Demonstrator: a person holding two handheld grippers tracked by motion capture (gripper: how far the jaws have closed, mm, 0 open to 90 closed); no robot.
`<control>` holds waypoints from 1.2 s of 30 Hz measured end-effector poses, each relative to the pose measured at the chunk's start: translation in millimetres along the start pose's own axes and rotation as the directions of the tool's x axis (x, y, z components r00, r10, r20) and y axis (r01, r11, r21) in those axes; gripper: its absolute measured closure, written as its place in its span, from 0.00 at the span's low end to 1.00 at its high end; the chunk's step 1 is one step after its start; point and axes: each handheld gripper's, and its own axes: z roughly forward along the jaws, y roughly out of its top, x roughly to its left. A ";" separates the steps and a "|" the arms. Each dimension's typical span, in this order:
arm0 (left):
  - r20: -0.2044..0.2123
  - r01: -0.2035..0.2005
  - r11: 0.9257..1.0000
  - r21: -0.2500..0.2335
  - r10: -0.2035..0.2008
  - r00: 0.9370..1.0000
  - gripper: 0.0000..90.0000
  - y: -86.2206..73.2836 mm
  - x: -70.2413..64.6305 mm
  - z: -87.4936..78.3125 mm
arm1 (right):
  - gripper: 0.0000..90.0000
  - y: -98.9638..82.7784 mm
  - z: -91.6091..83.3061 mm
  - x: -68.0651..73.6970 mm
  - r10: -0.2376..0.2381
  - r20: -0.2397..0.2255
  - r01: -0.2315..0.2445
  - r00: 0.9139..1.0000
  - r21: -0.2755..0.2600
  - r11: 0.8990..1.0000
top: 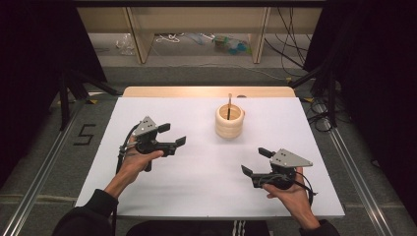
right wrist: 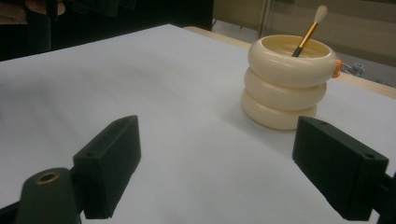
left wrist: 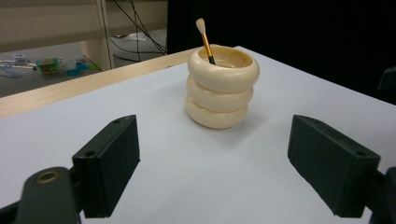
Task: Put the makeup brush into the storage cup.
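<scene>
Near the tabletop's (top: 162,196) far edge stands a cream three-ringed holder (top: 229,121) with a gold-handled brush (top: 229,105). Both the left gripper (top: 173,134) and right gripper (top: 255,161) gape wide, empty; whichever reaches should probably pinch the handle squarely, lifting straight.

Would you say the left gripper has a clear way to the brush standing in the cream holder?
Probably yes: the left gripper is open, and bare table lies between it and the brush in the holder.
</scene>
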 end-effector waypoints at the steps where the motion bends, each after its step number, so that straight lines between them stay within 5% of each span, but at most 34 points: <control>1: 0.001 0.005 1.000 -0.003 -0.005 1.000 0.19 -1.3 -1.3 -0.4 | 0.18 0.1 -0.3 0.1 0.001 0.001 -0.001 1.000 0.003 1.000; 22: -0.013 -0.040 0.999 -0.022 0.040 0.999 0.18 -24.1 -14.0 -27.0 | 0.18 0.7 -1.2 0.5 -0.003 -0.002 0.003 1.000 -0.003 1.000; 36: -0.019 -0.024 0.999 -0.045 0.023 1.000 0.18 -29.3 -18.7 -38.7 | 0.18 1.0 -1.6 1.9 0.006 -0.010 -0.006 1.000 0.013 1.000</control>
